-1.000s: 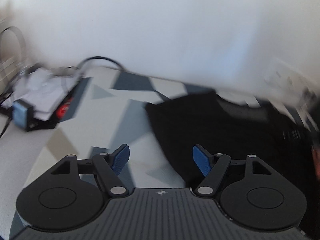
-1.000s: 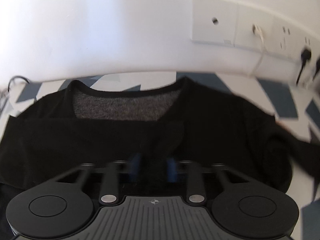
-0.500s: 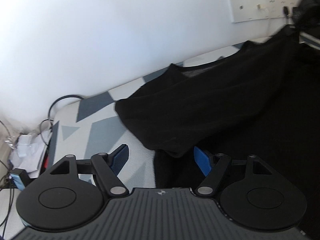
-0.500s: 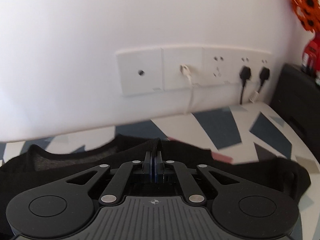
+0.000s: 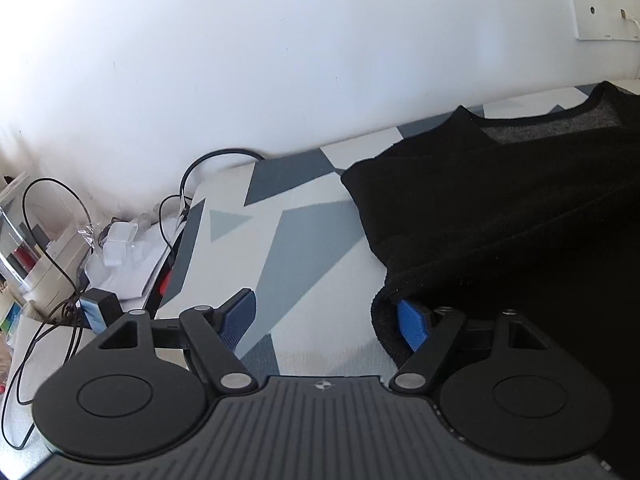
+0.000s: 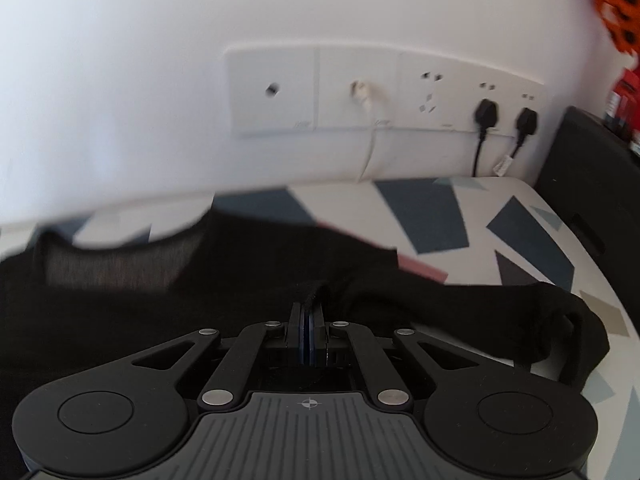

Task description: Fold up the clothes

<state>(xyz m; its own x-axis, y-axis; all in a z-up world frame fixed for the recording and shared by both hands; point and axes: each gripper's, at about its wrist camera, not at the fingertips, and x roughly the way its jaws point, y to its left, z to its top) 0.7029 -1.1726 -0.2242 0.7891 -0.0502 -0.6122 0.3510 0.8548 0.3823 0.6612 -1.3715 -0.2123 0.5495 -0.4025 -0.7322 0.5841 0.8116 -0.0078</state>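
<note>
Since the earlier frames the left gripper (image 5: 326, 318) has swung from a blurred view across the table to a spot at the near left edge of the black shirt (image 5: 500, 216), and its jaws have just been opening a little further. The right gripper (image 6: 307, 330) has gone from open jaws straddling a ridge of cloth to jaws pressed together on it, and the wall sockets (image 6: 384, 94) now fill more of its view.

The left jaws stand wide apart. The left blue pad (image 5: 238, 314) hangs over the bare patterned table (image 5: 288, 248), while the right pad sits just under the rolled edge of the shirt's sleeve; nothing is pinched between them.

The right jaws are clamped on a thin fold of the black shirt (image 6: 248, 280), which sticks up between the pads. The fabric is drawn up toward this grip.

The shirt lies spread on the table against the white wall, its neckline (image 5: 556, 118) toward the wall and its grey inner side showing there. One sleeve (image 6: 560, 328) trails off to the right, bunched on the table.

At the far left, beyond the table's edge, lie tangled black cables (image 5: 60, 248) and a white plastic bag (image 5: 120, 256).
</note>
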